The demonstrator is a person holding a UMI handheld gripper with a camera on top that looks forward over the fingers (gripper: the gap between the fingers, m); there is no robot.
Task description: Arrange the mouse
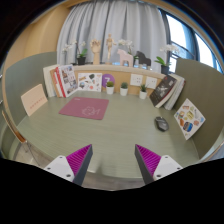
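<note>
A small dark mouse (161,123) lies on the grey-green table (115,135), far ahead and to the right of my fingers. A pink mouse mat (84,108) lies flat on the table ahead and to the left. My gripper (113,160) is open and empty, well short of both; its two magenta pads (78,160) stand wide apart with only bare table between them.
Books and cards (62,80) lean along the back left. A low shelf (125,78) with small pots and figures runs across the back, under a curtained window. Books (168,92) and a picture card (188,117) stand at the right, near the mouse.
</note>
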